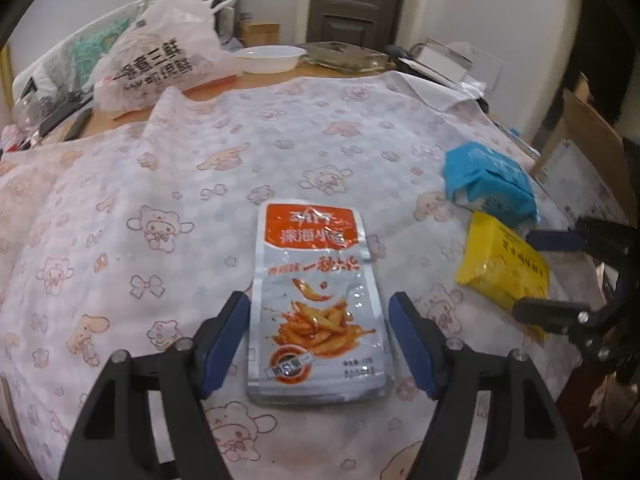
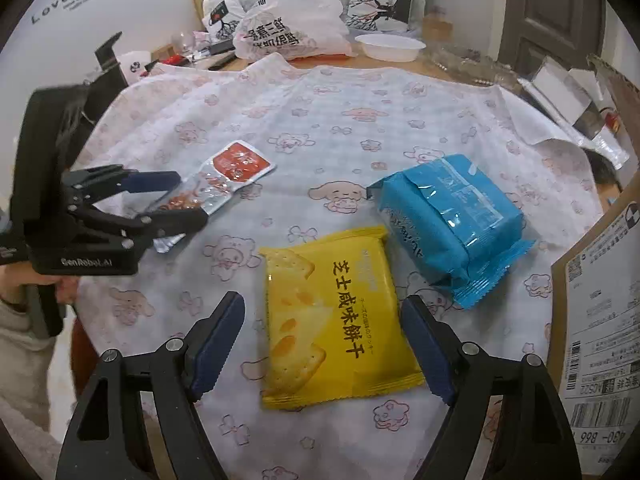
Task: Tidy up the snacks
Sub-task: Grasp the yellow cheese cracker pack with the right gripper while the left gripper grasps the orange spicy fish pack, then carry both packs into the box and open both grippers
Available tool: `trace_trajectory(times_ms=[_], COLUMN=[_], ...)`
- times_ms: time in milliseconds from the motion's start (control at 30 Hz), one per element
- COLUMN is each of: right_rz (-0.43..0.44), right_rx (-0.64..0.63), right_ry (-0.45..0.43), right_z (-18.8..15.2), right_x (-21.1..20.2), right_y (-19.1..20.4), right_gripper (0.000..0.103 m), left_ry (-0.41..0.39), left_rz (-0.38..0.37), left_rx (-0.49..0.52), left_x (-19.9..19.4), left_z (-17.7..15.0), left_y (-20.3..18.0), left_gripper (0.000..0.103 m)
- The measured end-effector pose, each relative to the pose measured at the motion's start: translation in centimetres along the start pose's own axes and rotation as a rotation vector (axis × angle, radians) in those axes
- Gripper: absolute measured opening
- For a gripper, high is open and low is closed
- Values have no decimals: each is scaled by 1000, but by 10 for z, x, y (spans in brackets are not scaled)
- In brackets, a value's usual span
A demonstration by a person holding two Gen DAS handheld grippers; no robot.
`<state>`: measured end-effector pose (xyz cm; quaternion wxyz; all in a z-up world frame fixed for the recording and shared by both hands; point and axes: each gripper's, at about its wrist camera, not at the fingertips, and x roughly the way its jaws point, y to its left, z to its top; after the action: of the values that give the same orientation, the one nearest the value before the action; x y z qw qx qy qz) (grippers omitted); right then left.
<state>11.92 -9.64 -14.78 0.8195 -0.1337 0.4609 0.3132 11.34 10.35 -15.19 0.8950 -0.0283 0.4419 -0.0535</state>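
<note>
A silver and orange fish snack pouch (image 1: 316, 304) lies flat on the patterned cloth (image 1: 200, 184). My left gripper (image 1: 319, 320) is open, with its fingers on either side of the pouch's near half. A yellow cheese cracker packet (image 2: 336, 316) lies flat between the open fingers of my right gripper (image 2: 323, 322). A blue snack pack (image 2: 448, 224) lies just beyond it to the right. In the right wrist view the left gripper (image 2: 182, 196) straddles the pouch (image 2: 224, 176). The left wrist view shows the yellow packet (image 1: 500, 268), the blue pack (image 1: 490, 182) and the right gripper (image 1: 532, 272).
A cardboard box (image 2: 600, 320) stands at the right edge of the table. At the back are white plastic bags (image 2: 292, 24), a white bowl (image 2: 390, 46), clear packaging (image 1: 344, 56) and small clutter (image 2: 188, 54). A dark door (image 1: 356, 0) is behind.
</note>
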Motion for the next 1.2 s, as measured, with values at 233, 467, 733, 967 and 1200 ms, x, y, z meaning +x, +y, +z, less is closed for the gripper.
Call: trace_trajectory(times_ms=[233,467,733,967,1200], right_rz=[-39,-60,-55,-12,6], right_rx=[-36,-61,-85,-122,-141], right_ry=[-4,-24,-70,-161,-276], right_z=[-1,-1,-1,8,13], right_x=[13,13,3,-33,-82], right_y=[5,7,15,36,50], right_gripper=[78,68,67,67,67], left_ry=[-17,-39,-57,-143,-270], left_rz=[111,143,150,154,150], left_rx=[0,-22,-39,-54,-44], left_x=[10,14,1,-44,-110], left_z=[5,8,4,3,8], left_y=[-10,-12,-14,-18,-36], left_gripper=[70,65,61,61,61])
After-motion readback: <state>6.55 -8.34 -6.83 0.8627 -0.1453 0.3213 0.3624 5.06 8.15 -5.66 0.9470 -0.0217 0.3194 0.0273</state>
